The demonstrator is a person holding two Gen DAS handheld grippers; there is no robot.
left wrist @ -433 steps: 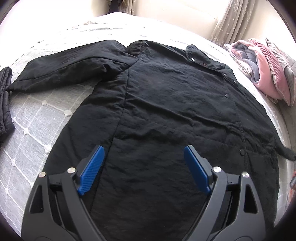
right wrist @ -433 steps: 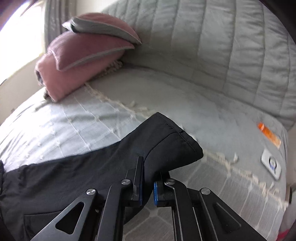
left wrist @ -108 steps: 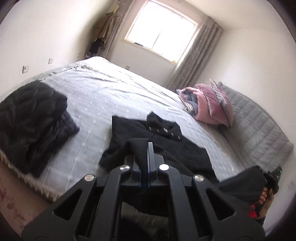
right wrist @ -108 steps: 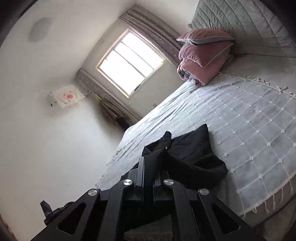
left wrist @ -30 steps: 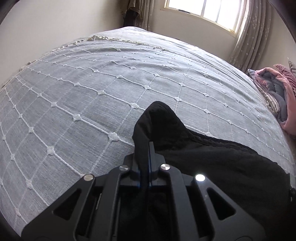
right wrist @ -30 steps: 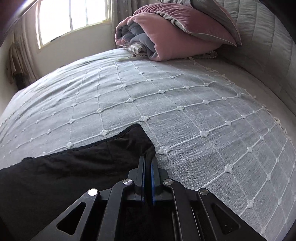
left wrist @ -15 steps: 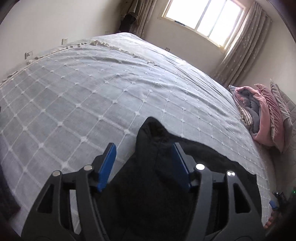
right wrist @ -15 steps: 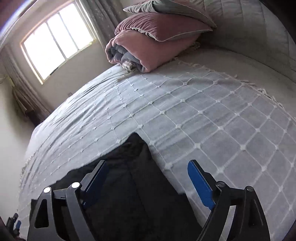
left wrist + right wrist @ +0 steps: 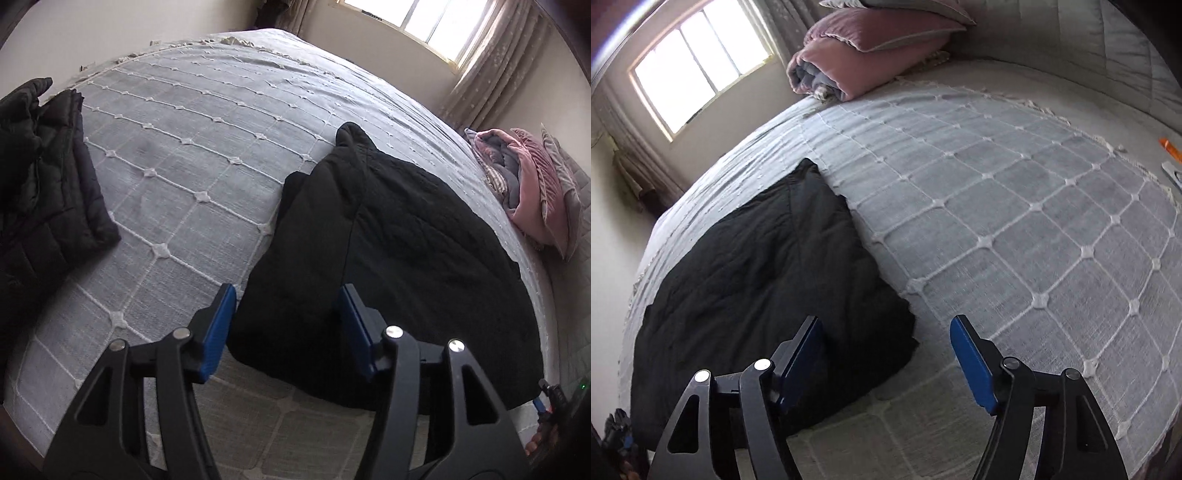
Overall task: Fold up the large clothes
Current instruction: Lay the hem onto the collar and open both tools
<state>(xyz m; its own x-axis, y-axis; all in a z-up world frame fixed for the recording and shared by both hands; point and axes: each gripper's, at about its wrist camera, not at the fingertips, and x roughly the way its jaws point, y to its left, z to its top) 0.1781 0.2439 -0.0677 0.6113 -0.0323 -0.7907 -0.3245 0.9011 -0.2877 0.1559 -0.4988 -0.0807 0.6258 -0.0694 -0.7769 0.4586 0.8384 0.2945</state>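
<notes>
Both grippers, clamped on the far corners of the black coat a second ago, have let go and drawn back toward the near edge of the bed. The left gripper (image 9: 286, 328) now hangs above the coat's near left part, its blue pads apart with nothing pinched between them, and the jaws are narrowing slightly. The right gripper (image 9: 886, 363) sits over the coat's near right corner, pads also wide apart and empty, jaws likewise narrowing.

Much is cut off. A second dark quilted garment (image 9: 44, 177) lies at the left edge of the left wrist view, running out of frame, so its full shape cannot be told. At that view's lower right corner a small dark device and what may be fingertips are too blurred to identify. In the right wrist view an orange object (image 9: 1171, 147) and a pale flat item beside it are clipped by the frame edge.

The black coat (image 9: 399, 236) lies folded into a rough rectangle on the grey bedspread (image 9: 1015, 221) with its white diamond stitching, near the front edge of the bed. Its surface is puffy and creased, with a seam down the middle and one corner peaking up at the far left. Pink pillows and a rolled quilt (image 9: 857, 55) are stacked well apart from it, by the headboard.
</notes>
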